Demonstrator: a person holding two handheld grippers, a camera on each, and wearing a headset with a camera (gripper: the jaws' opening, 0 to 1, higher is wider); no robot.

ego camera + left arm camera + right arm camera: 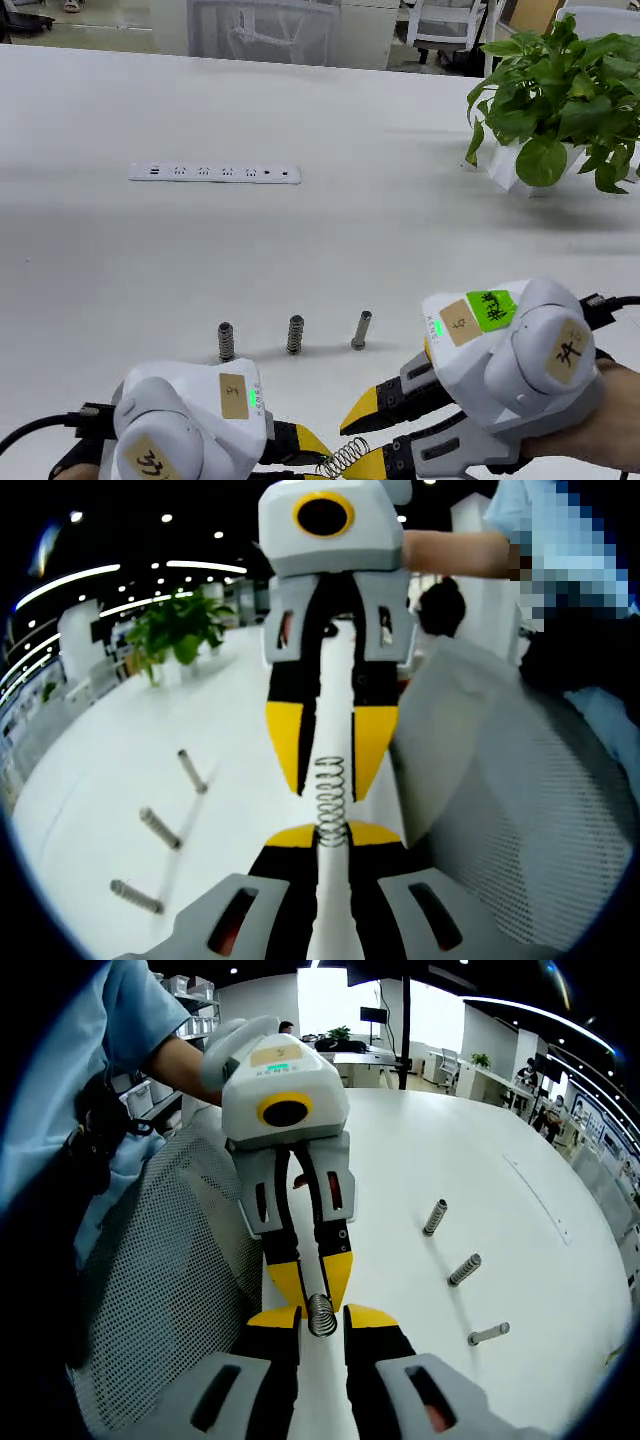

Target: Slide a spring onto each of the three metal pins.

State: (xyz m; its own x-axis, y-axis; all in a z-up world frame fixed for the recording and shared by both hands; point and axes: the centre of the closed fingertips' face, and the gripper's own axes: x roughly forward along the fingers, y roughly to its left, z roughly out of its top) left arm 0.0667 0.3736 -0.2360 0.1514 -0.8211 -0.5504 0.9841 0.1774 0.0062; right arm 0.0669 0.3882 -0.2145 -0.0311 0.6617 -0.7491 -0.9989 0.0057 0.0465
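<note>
Jaws of the left gripper (330, 836) are closed on the near end of the loose spring (330, 798), their yellow tips pressed to its last coils. The right gripper (328, 770) faces it from the opposite side. Its jaws stand apart with the spring's other end between them. In the head view that end seems to lie against the lower jaw, but contact is hard to confirm. The spring bridges the two grippers just above the near edge of the desk (400, 230). In the head view it is partly hidden behind the left gripper's tips, which the bottom of the picture cuts off.

Farther out on the desk three upright pins stand in a row, well apart from the grippers. The left pin (226, 342) and the middle pin (295, 335) each carry a spring, and their coils cover most of the shafts. The right pin (361, 330) is bare metal.

A white power strip (214, 173) lies far left, and a potted plant (555, 95) sits far right, its leaves cut off by the frame edge.
</note>
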